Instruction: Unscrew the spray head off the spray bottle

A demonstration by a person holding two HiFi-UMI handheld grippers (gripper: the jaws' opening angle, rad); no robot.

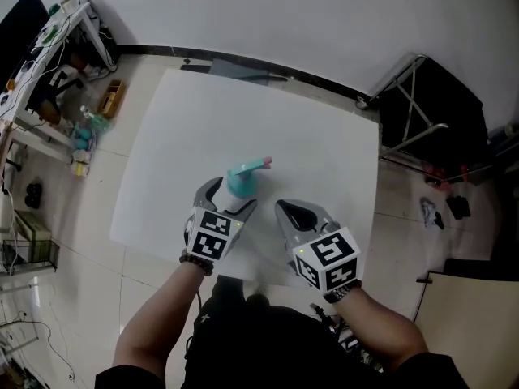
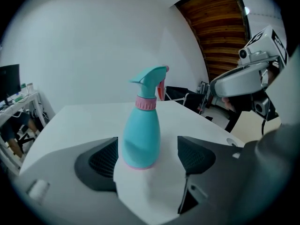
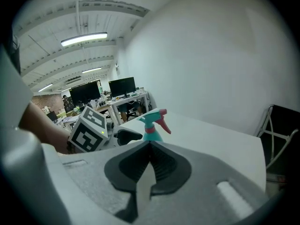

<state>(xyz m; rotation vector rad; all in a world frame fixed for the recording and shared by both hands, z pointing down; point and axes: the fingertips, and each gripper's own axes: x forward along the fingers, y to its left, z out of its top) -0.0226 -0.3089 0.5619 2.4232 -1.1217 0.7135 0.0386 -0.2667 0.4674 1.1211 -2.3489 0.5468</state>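
left gripper view: the left hand-held gripper (image 2: pixel 147 158) stands spread, one pad on each side of the lower body of the teal spray bottle (image 2: pixel 140 135) and neither touching it; the bottle stands upright on the white bench (image 1: pixel 324 144), with its pink collar and spray head (image 2: pixel 151 81) on top. right gripper view: the right hand-held gripper (image 3: pixel 149 165), pressed together and empty, hangs near the bottle's right side, apart from it. the step in hand is probably to close the left pads squarely on the bottle's body so it cannot tip, then open the right jaws to take the head at the collar.
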